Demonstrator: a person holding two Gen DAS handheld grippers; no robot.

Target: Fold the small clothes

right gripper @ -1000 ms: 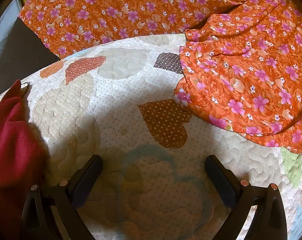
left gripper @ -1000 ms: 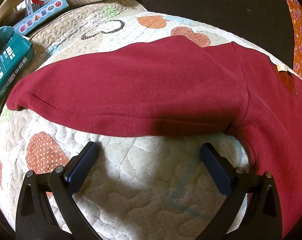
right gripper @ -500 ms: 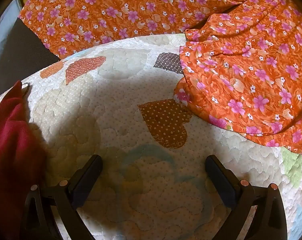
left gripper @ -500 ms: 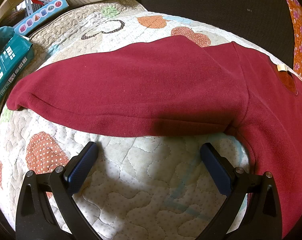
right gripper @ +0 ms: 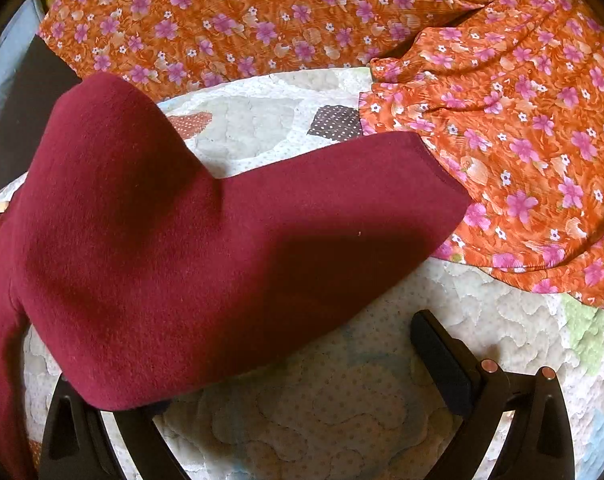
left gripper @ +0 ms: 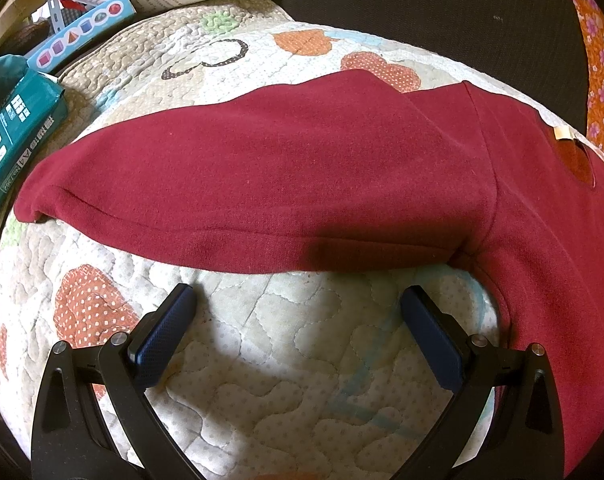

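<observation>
Left gripper [left gripper: 297,308] spread wide over my quilt [left gripper: 281,380], maroon sweater [left gripper: 302,172] sleeve just ahead; right gripper [right gripper: 293,364] also released, sleeve covering its left finger.

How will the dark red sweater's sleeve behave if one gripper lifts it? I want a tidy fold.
The sweater looks like thick, soft fleece, so the sleeve will probably droop from one pinch. Its matte nap likely grips the quilt rather than sliding.
</observation>
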